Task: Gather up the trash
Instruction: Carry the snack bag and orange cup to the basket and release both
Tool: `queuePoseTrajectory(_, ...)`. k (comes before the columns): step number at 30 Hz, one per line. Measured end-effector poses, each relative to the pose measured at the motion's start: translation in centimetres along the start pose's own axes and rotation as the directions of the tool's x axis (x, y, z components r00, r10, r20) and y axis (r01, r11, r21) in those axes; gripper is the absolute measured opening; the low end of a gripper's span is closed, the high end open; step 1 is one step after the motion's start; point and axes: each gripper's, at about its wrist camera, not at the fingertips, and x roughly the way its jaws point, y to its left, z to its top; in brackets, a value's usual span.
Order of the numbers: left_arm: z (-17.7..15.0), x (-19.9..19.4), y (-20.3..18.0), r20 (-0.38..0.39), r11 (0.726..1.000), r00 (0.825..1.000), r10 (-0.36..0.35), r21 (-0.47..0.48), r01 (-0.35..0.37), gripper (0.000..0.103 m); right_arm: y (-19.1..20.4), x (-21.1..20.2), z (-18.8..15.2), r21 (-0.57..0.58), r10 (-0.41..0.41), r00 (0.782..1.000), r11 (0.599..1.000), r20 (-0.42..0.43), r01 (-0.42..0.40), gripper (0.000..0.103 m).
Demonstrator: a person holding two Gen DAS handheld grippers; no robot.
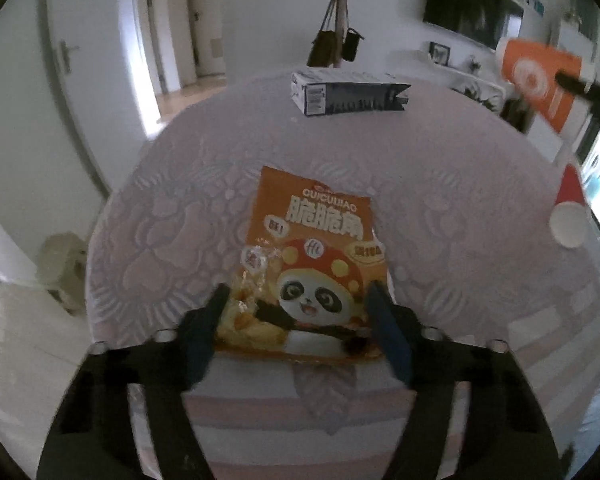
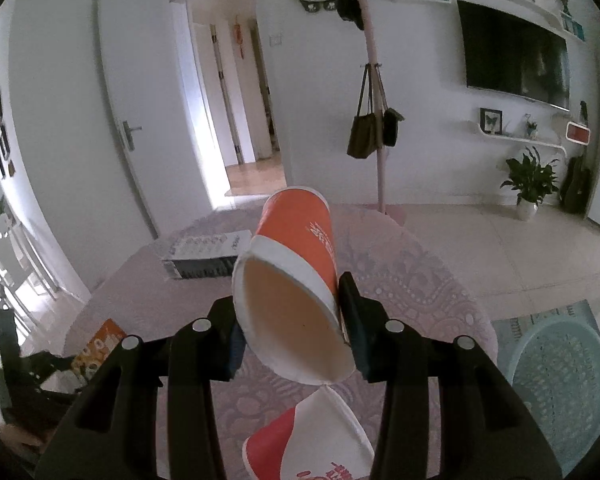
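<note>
An orange snack bag with a panda (image 1: pixel 316 264) lies flat on the round table (image 1: pixel 460 184). My left gripper (image 1: pixel 300 304) is open, its fingers on either side of the bag's near end. My right gripper (image 2: pixel 292 312) is shut on an orange and white paper cup (image 2: pixel 296 272), held tilted above the table with its open mouth towards the camera. That cup also shows in the left wrist view (image 1: pixel 540 76) at the upper right. A second orange cup (image 2: pixel 312 440) lies on the table below the right gripper; it also shows in the left wrist view (image 1: pixel 570 216).
A dark blue and white carton (image 1: pixel 348 94) lies at the table's far side, also in the right wrist view (image 2: pixel 208 254). A pale green basket (image 2: pixel 560 376) stands on the floor to the right. A coat stand (image 2: pixel 374 120) with bags stands beyond the table.
</note>
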Motion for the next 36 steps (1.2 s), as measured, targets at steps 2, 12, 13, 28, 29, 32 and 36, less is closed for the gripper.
queuePoseTrajectory(2,0.1,-0.3,-0.1,0.011,0.999,0.999,-0.038,-0.004,0.039,0.026,-0.1,-1.0,-0.1,0.005,0.004,1.000,1.000,0.021,-0.004,0.039)
queuePoseTrajectory(12,0.3,-2.7,-1.5,0.102,0.990,0.985,-0.141,0.000,0.142,0.003,-1.7,-3.7,-0.2,0.065,-0.010,0.997,0.998,0.074,0.006,0.039)
queuePoseTrajectory(13,0.5,-3.1,-1.7,0.116,0.987,0.980,-0.162,-0.001,0.163,0.003,-2.0,-3.9,-0.2,0.072,-0.012,0.997,0.997,0.078,0.007,0.039)
queuePoseTrajectory(28,7.2,-6.2,-9.0,0.262,0.940,0.902,-0.342,0.116,0.322,0.002,-7.4,-8.1,-1.6,0.193,-0.114,0.983,0.978,0.144,0.085,0.039)
queuePoseTrajectory(29,7.9,-6.3,-9.9,0.269,0.932,0.893,-0.362,0.132,0.338,0.002,-8.2,-8.7,-1.9,0.212,-0.135,0.979,0.972,0.150,0.102,0.039)
queuePoseTrajectory(32,10.5,-6.1,-13.4,0.274,0.903,0.863,-0.426,0.190,0.385,0.002,-10.2,-10.1,-2.7,0.254,-0.200,0.966,0.955,0.163,0.155,0.039)
queuePoseTrajectory(36,13.5,-5.2,-19.0,0.246,0.849,0.818,-0.520,0.261,0.460,0.002,-14.2,-11.5,-4.2,0.367,-0.293,0.945,0.903,0.143,0.224,0.039)
